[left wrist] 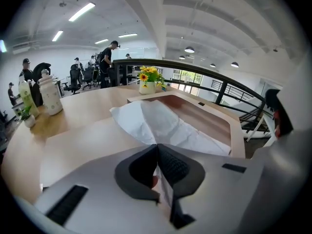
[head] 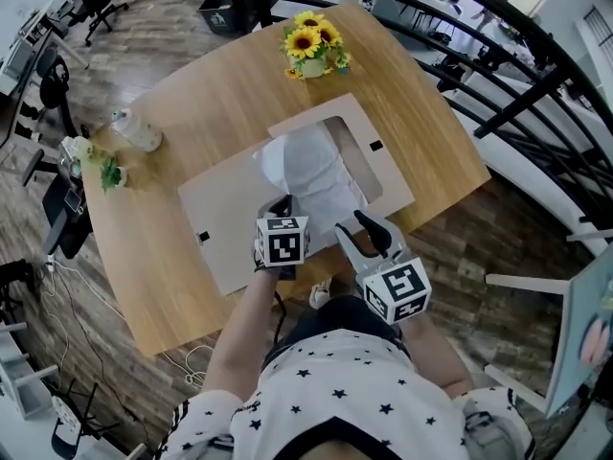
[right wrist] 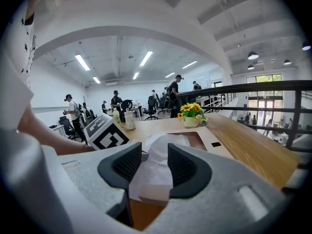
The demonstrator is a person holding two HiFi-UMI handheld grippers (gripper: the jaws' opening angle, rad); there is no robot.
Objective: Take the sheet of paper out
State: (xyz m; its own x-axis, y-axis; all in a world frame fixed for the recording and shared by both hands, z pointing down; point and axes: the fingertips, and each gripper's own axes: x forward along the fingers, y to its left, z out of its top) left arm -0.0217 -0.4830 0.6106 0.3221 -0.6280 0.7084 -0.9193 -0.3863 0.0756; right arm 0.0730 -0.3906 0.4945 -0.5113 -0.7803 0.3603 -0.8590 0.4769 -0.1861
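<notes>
A crumpled white sheet of paper (head: 311,175) sticks out of a flat tan cardboard sleeve (head: 225,214) with a cut-out window, lying on the wooden table (head: 192,94). My left gripper (head: 279,211) is shut on the sheet's near edge. The left gripper view shows the paper (left wrist: 165,123) pinched between the closed pads (left wrist: 173,167) and rising away from them in folds. My right gripper (head: 370,226) hovers at the table's near edge, just right of the sheet, open. In the right gripper view the paper (right wrist: 155,150) lies beyond the open jaws, untouched.
A pot of sunflowers (head: 311,46) stands at the table's far side. A white bottle (head: 137,130) and a small plant (head: 110,172) sit at the left edge. A black railing (head: 536,75) runs to the right. People and office chairs are far behind.
</notes>
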